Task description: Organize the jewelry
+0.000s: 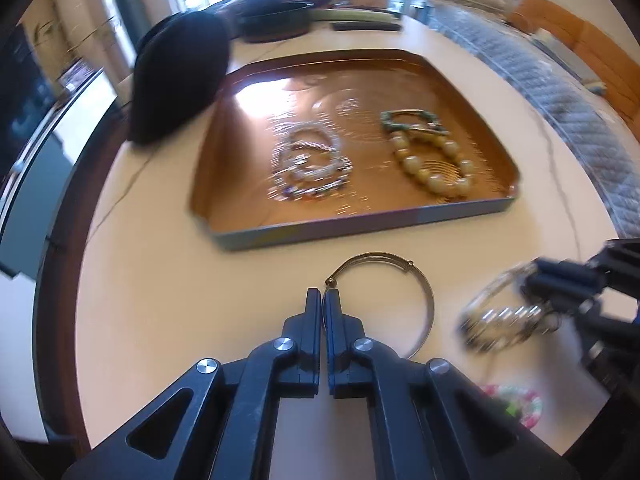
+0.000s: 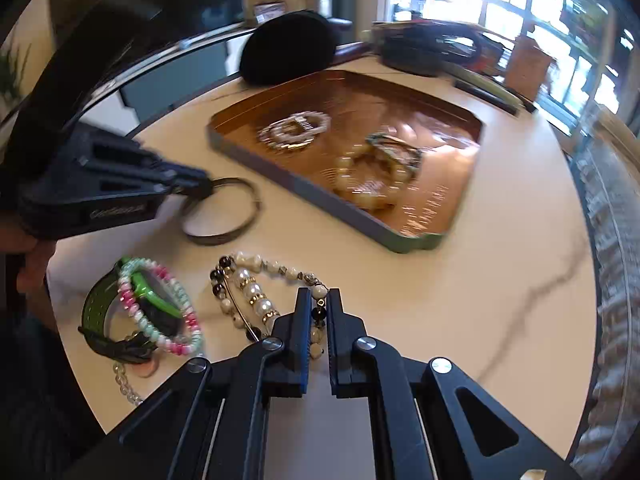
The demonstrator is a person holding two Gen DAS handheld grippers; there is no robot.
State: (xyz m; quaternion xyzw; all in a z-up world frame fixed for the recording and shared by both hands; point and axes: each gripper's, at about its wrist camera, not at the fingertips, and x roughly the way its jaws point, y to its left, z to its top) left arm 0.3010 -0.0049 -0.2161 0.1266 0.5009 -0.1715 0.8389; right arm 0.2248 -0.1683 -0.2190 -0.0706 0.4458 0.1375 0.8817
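While the left gripper (image 1: pixel 322 300) is clamped on the near rim of the metal bangle (image 1: pixel 394 300) lying flat on the table (image 1: pixel 180 280), the copper tray (image 1: pixel 320 230) sits just ahead; the right gripper (image 2: pixel 319 300) pinches the beaded bracelet (image 2: pixel 256 292).

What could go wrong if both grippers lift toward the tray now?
1. The left gripper pinches only the thin metal bangle at its rim; the hoop may swing or slip out.
2. The right gripper holds one strand of the beaded bracelets; the others, tangled, could drag or drop.
3. The tray already holds bracelets, so new pieces may land on them and tangle.
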